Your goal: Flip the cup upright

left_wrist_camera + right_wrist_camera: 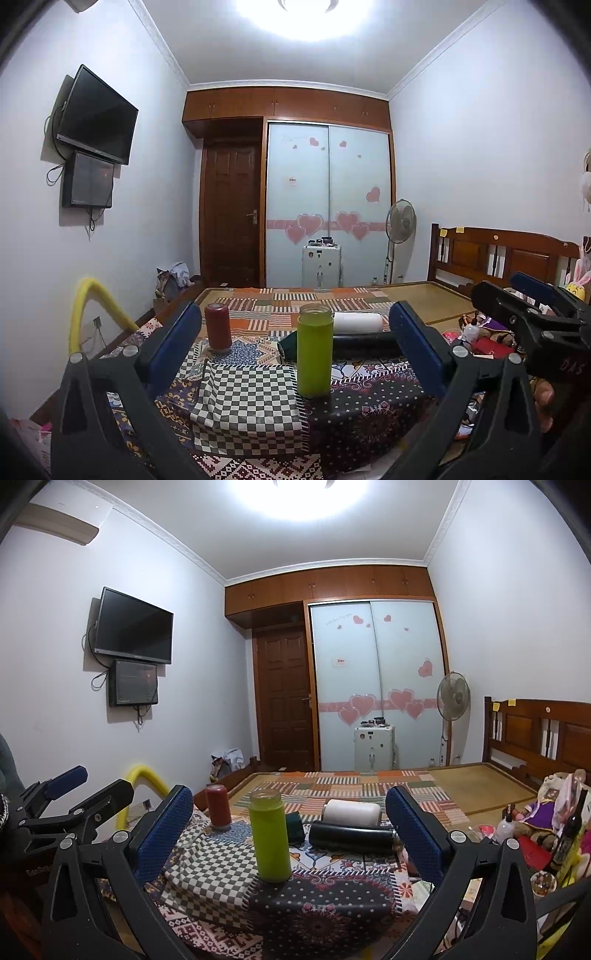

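A green cup [315, 350] stands upright with its open mouth up on the patterned cloth; it also shows in the right wrist view [269, 837]. A red cup [218, 326] [218, 806] stands mouth down at the back left. A black cup [364, 345] [351, 837] and a white cup [358, 323] [352, 812] lie on their sides behind the green one. My left gripper [295, 343] is open and empty, with the green cup between its blue pads, ahead of them. My right gripper [288, 827] is open and empty, facing the same cups.
A dark green box [295, 826] sits behind the green cup. The patchwork cloth [258, 406] covers the near surface, and a bed with a wooden headboard [498, 254] stretches behind. Bottles and toys [546, 830] clutter the right side. A yellow tube [88, 310] arches at left.
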Available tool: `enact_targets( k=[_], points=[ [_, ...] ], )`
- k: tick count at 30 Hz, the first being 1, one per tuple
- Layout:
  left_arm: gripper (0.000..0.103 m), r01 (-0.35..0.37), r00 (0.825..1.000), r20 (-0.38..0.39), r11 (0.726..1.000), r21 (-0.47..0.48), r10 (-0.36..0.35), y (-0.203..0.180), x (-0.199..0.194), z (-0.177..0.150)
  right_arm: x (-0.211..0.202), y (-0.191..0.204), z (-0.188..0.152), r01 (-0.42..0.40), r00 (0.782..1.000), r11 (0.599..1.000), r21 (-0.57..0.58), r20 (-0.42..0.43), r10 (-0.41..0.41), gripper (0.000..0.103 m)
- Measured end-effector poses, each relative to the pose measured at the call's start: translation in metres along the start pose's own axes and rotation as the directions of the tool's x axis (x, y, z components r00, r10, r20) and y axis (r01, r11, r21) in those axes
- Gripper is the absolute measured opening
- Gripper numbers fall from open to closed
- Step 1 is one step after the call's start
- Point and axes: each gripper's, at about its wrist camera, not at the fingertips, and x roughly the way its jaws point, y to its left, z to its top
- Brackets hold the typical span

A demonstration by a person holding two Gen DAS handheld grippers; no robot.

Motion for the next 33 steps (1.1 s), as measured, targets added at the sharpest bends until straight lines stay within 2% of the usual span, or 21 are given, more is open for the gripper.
enact_targets(
  k=[33],
  points=[
    [0.103, 0.033, 0.999, -0.024, 0.999, -0.012, -0.033, -0.0029, 0.0060, -0.0022, -0.0011, -0.0015, 0.0050, 0.015, 1.000, 1.000, -0.002, 0.002, -0.015, 0.103]
  ],
)
